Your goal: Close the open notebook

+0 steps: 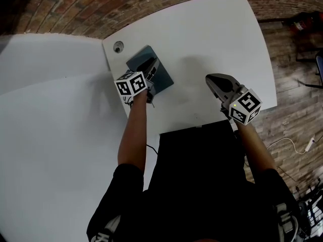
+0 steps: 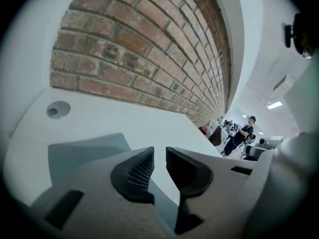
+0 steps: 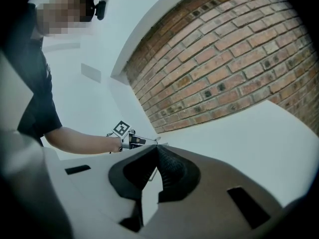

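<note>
Both are empty: your left hand-held gripper (image 2: 159,156), narrowly parted over the notebook (image 1: 139,58), could snag its cover open; your right hand-held gripper (image 3: 156,149) is closed.

- table (image 1: 212,44): smooth, matt white top.
- notebook (image 1: 141,59): smooth, matt blue-grey cover.
- wall (image 2: 139,44): rough red brick with pale mortar joints.
- floor (image 1: 295,89): wood planks, dull finish.
- left hand-held gripper (image 2: 159,156): matt grey plastic; its pads (image 2: 138,171) are black and finely ribbed.
</note>
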